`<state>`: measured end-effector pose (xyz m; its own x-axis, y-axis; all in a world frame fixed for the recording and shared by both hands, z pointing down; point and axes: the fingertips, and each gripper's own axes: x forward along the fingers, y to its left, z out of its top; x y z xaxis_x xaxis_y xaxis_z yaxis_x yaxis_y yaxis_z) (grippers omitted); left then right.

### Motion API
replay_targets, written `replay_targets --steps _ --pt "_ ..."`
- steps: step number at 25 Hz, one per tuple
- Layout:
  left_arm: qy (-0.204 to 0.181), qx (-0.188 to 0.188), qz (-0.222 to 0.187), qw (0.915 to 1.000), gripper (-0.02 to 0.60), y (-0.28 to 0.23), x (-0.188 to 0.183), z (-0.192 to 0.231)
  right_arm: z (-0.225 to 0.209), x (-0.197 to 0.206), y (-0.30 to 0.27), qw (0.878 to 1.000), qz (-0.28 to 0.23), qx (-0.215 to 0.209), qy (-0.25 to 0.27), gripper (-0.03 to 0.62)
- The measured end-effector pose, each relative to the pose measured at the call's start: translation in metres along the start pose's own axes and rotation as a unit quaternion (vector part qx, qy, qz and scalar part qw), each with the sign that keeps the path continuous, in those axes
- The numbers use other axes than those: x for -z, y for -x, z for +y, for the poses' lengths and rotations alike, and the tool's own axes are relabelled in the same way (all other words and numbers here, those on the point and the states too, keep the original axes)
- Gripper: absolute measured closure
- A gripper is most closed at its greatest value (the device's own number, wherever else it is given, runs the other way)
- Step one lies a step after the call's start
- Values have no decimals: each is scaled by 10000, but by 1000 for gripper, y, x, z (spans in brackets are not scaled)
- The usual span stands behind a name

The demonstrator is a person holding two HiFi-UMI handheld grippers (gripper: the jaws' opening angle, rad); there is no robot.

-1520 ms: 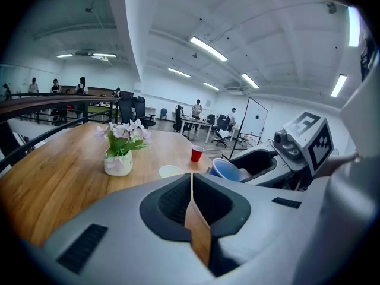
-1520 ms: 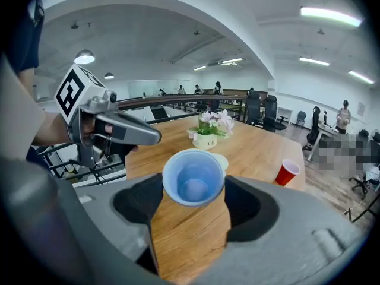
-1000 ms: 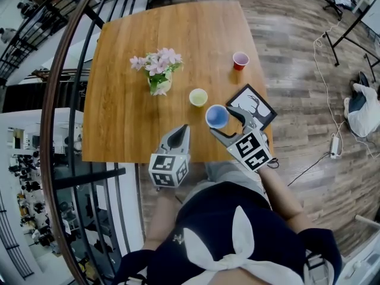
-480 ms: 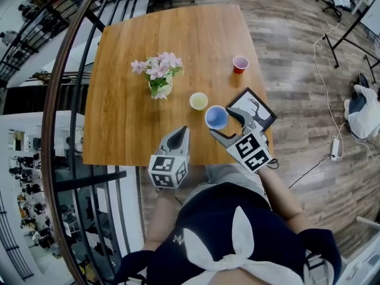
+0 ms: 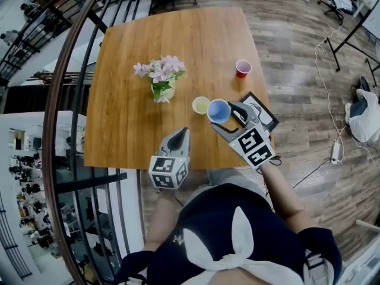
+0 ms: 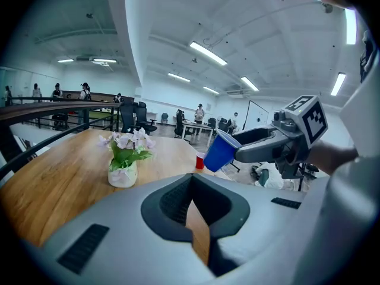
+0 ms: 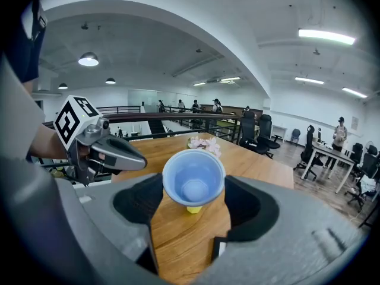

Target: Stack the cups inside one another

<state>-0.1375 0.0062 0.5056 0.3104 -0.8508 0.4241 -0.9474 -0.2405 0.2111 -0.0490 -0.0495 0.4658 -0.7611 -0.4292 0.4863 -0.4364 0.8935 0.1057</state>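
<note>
The blue plastic cup is clamped between the jaws of your right gripper. It is tilted with its mouth back toward the gripper and held clear of the wooden worktop. Just beyond and below those jaws stands the small yellow cup, partly hidden under the blue one in the right gripper view. The red plastic cup stands well ahead of them. Your left gripper has its jaws together on nothing, with the white vase of pink flowers ahead of them.
</note>
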Motion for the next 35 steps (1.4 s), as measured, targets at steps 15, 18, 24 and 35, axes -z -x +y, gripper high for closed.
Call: replay_targets --steps 15,18,24,35 --pt "31 67 -52 10000 565 -30 -25 24 -80 -23 -21 9984 0 555 -59 275" --pt "31 109 -54 9999 565 -39 -31 28 -101 -23 -23 9973 23 720 -149 275" --pt "-18 222 -17 9998 565 -60 -42 33 -142 -25 -28 9944 41 1022 -277 275" --pt "-22 320 264 9991 565 -91 -45 36 -208 -7 -32 9886 226 1389 -540 273"
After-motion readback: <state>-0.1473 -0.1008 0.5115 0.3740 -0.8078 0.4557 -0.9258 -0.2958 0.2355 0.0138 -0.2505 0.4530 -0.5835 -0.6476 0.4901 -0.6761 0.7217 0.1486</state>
